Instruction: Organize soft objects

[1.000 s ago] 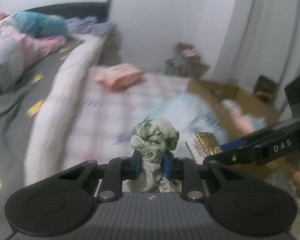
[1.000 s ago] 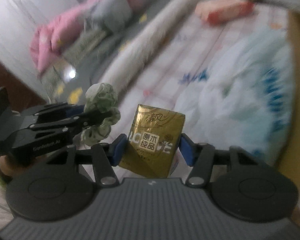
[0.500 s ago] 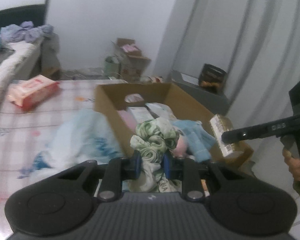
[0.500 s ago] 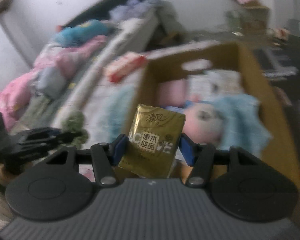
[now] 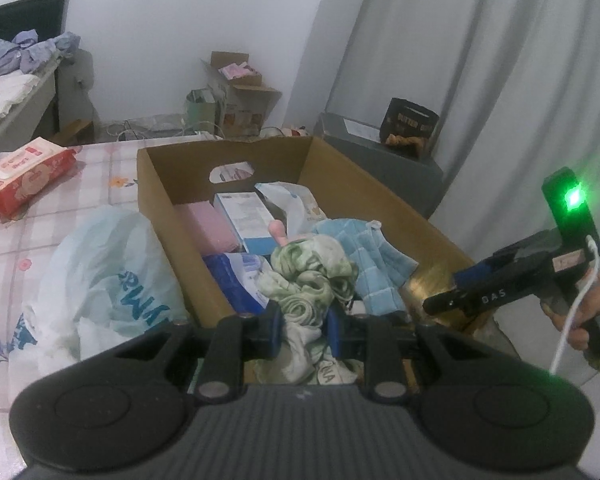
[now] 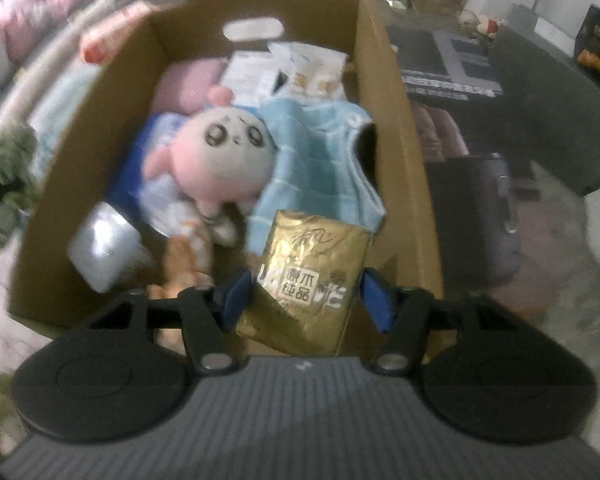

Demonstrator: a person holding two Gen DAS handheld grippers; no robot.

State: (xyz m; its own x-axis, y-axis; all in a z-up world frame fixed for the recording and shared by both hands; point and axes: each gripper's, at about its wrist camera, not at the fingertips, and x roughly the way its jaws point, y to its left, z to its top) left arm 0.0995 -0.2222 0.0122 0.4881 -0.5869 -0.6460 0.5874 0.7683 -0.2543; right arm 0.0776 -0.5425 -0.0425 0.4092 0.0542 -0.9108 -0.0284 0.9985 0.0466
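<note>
1. Left wrist view: the left gripper is clamped on a bunched green-and-white cloth, its blue pads pressed into the folds from both sides. The bundle hangs over the near end of the cardboard box.
2. Inside the box, past the cloth, lie a blue towel, a pink pack at the far left and a white-and-blue carton beside it. Left of the box, touching its wall, sits a pale plastic bag; farther left lies a red wipes pack.
3. The right gripper shows at the box's right near corner.
4. Right wrist view: the right gripper holds a gold tissue pack above the box's near right corner. The left pad touches the pack; a gap shows at the right pad, so I cannot tell how firmly it grips.
5. In the box, a pink plush toy lies left of the towel.
6. Judgement: cloth and pack are both light and soft. The cloth compresses and may slip unless gripped mid-bundle; the glossy wrap looks slippery, so hold it across its width.
</note>
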